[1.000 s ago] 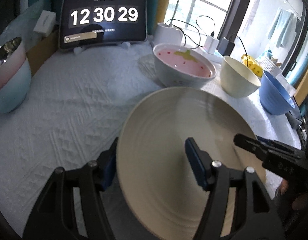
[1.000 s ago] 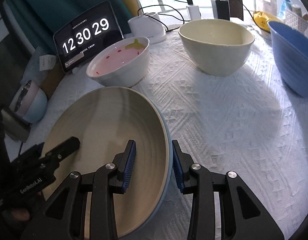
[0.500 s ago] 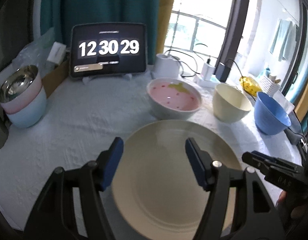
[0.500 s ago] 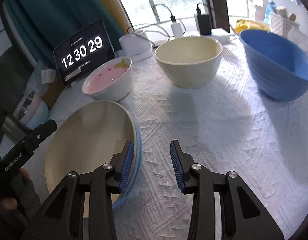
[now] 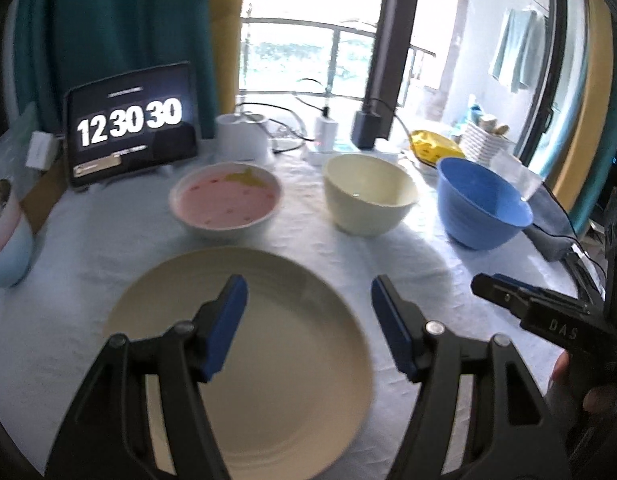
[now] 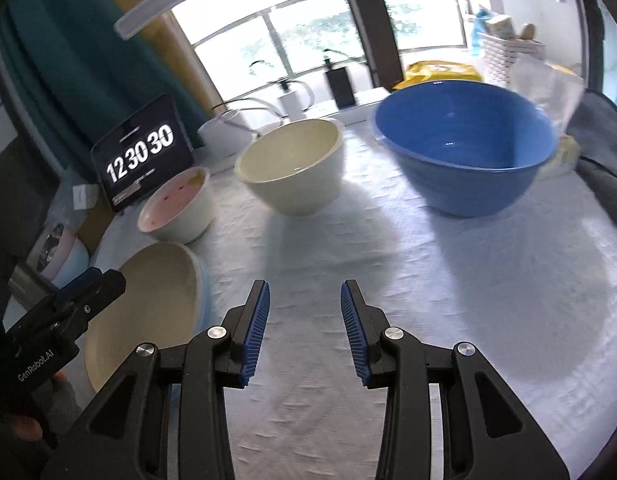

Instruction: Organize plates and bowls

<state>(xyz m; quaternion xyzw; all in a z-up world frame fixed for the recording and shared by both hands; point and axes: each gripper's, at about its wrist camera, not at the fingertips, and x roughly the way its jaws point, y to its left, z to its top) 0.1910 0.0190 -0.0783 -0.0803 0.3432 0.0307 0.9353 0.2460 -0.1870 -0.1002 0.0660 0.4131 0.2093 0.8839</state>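
Left wrist view showed the cream plate [image 5: 244, 344] flat on the bench [image 5: 448, 256], under the left gripper [image 5: 308, 316], fingers spread and empty. Stiff, glazed, breakable: best pinched at its rim. Right gripper [image 6: 304, 328] hung beside it, fingers apart, holding nothing.

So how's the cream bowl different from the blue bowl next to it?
The cream bowl is pale off-white; the blue bowl is solid blue inside and out. The cream bowl looks smaller and narrower, the blue bowl wider. The cream bowl sits between the strawberry bowl and the blue bowl, which ends the row. Both stand upright and empty on the white cloth.
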